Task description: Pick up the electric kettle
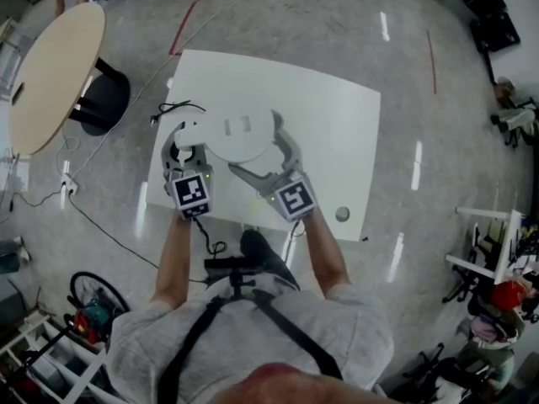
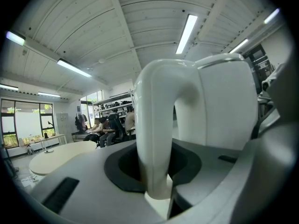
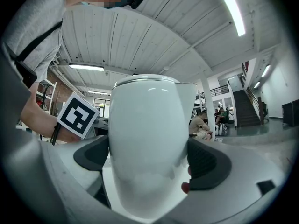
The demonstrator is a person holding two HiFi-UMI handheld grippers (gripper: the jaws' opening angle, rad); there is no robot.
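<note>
1. Shoulders of the person, in grey under black straps, sit lowest in the head view.
2. White electric kettle is at the near left part of the worktop; whether it rests there or is raised cannot be told.
3. Left hand-held gripper is clamped on the kettle's handle.
4. Right hand-held gripper is clenched across the rounded body, pads on both flanks.
5. Handling, as a judgement: rigid, glossy, probably slippery shell; weight depends on unseen contents. The handle is the secure hold; the body grip only steadies. Keep it upright.
</note>
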